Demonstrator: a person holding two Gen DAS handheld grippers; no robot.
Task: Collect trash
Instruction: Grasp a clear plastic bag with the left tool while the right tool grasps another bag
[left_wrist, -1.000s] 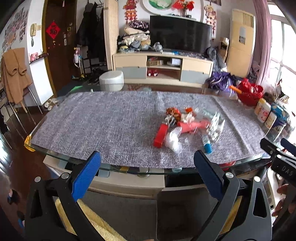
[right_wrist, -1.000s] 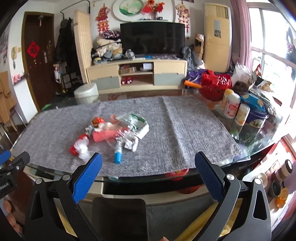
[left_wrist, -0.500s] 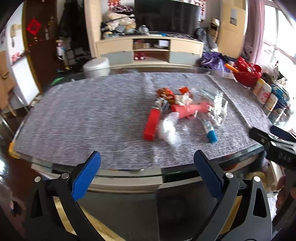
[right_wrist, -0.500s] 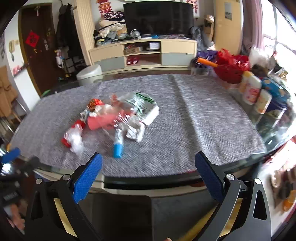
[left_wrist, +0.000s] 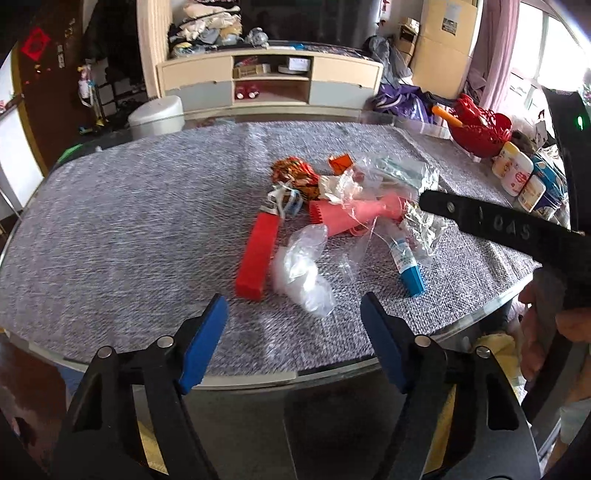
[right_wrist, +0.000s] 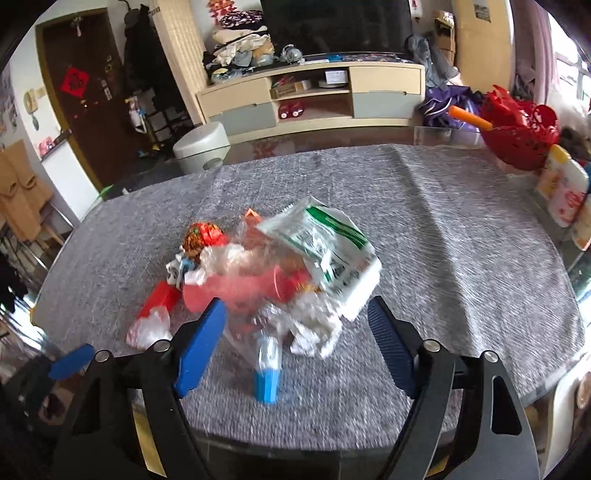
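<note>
A pile of trash lies on the grey cloth in the middle of the table: a red box (left_wrist: 258, 254), a clear plastic bag (left_wrist: 303, 273), a pink plastic piece (left_wrist: 354, 216), a blue-capped tube (left_wrist: 408, 264), a red-gold wrapper (left_wrist: 293, 175) and a white-green packet (right_wrist: 332, 247). My left gripper (left_wrist: 293, 341) is open and empty, just short of the bag and the red box. My right gripper (right_wrist: 295, 341) is open and empty, hovering over the tube (right_wrist: 267, 365) and crumpled wrappers. The right gripper's finger (left_wrist: 491, 221) crosses the left wrist view.
The glass table (left_wrist: 258, 378) has a curved near edge. A red basket (left_wrist: 480, 129) and several bottles (left_wrist: 517, 173) stand at the right edge. A white bin (right_wrist: 201, 147) stands on the floor beyond the table, and a TV cabinet (right_wrist: 314, 96) behind it.
Both grippers have moved forward and closer to the trash pile, which now looks larger. The right gripper has come over the table's edge, above the tube. Both stay open.
</note>
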